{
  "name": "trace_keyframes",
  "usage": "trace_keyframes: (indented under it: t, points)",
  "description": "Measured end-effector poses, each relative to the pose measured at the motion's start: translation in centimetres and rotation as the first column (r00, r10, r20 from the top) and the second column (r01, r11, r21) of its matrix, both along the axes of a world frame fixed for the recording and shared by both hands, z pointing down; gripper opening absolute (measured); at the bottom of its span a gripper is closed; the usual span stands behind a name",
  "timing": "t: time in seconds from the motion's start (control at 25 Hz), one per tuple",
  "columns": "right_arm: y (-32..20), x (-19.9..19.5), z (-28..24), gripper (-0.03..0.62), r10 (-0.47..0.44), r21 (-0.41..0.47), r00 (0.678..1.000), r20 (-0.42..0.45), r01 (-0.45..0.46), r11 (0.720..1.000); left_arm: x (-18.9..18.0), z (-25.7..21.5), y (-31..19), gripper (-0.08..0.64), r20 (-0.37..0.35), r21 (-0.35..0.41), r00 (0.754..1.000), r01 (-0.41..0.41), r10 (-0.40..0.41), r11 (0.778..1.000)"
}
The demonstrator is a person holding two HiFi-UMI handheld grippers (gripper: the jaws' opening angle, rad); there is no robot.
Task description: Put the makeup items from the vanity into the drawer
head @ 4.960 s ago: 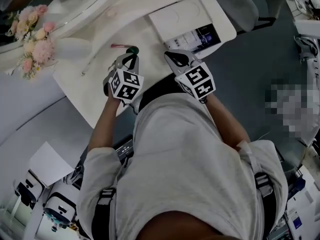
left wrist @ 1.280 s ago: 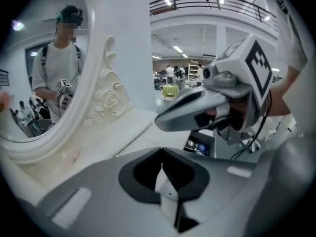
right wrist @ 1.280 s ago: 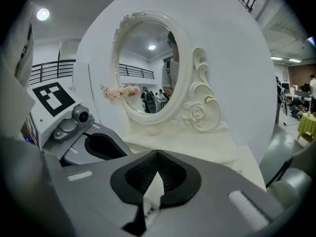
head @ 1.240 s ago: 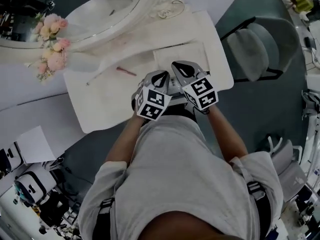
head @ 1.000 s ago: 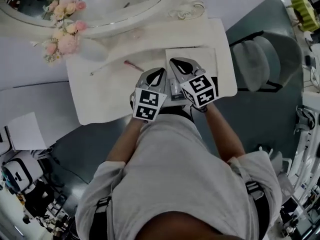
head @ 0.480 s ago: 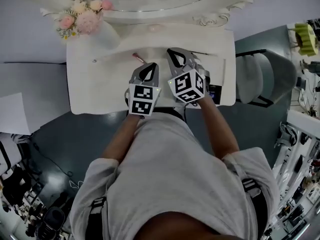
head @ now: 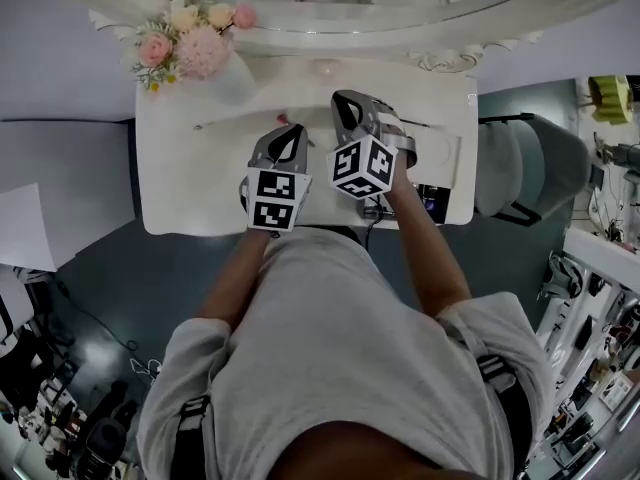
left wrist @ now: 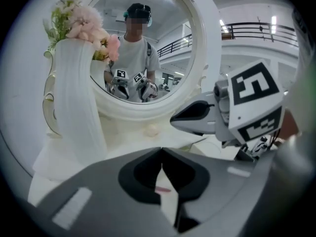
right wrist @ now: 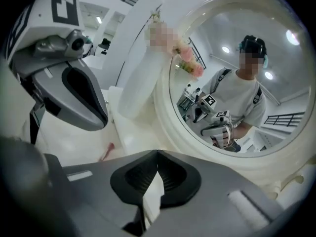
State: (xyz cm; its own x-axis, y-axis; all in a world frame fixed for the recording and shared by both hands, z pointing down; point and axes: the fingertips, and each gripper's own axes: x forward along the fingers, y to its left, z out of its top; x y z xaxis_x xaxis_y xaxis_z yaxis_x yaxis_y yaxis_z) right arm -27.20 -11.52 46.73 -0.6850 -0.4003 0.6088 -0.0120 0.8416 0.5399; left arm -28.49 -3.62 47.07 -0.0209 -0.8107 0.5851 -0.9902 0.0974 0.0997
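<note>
the left gripper [head: 292, 133] and right gripper [head: 342, 103] hang side by side over the white vanity [head: 190, 193]. both are to the right of the vase [head: 232, 80] and aimed at the round mirror [head: 330, 13] behind it. the right gripper is the farther of the two from the vase.

the left gripper's jaws are pressed together, tips meeting, with nothing pinched between them. the right gripper's jaws are likewise pressed together and empty.

a short pink stick [head: 283, 118] lies flat on the vanity, right of the vase and a little nearer the person. in the left gripper view it shows through the opening under the closed tips, apart from them. a thin stick [head: 220, 124] lies on the vanity just in front of the vase, on the person's side.

the vase is tall, white and upright, with pink and cream flowers [head: 195, 43] in it. a small cream ball [left wrist: 152, 130] sits at the foot of the mirror frame, right of the vase.

the drawer [head: 432, 204] shows partly open at the vanity's front edge, well to the right of the vase, with dark contents that cannot be made out. a grey chair [head: 520, 168] stands farther right again, off the vanity.
</note>
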Motion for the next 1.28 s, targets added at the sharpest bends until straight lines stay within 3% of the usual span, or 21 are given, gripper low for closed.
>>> trace_keyframes:
  t: [0.24, 0.72, 1.04, 1.28]
  points:
    - [-1.9, -2.2, 1.7, 0.022, 0.004, 0.100, 0.996, -0.090, 0.005, 0.995, -2.9, 1.1, -0.2, 0.003, -0.006, -0.028, 1.000, -0.001, 0.000, 1.000]
    - [-4.3, -4.4, 5.4, 0.198, 0.017, 0.183, 0.975, -0.222, 0.024, 0.983, -5.3, 2.4, -0.3, 0.003, -0.045, -0.052, 0.999, -0.005, 0.003, 0.999]
    - [-4.8, -4.8, 6.5, 0.176, 0.016, 0.174, 0.969, -0.246, 0.028, 0.984, -5.8, 2.6, 0.0, 0.003, -0.046, -0.059, 0.999, 0.015, -0.018, 0.998]
    - [-4.2, -4.5, 5.6, 0.170, 0.016, 0.153, 0.979, -0.206, 0.016, 0.988, -5.4, 2.5, 0.1, 0.003, -0.042, -0.058, 0.999, 0.014, -0.017, 0.998]
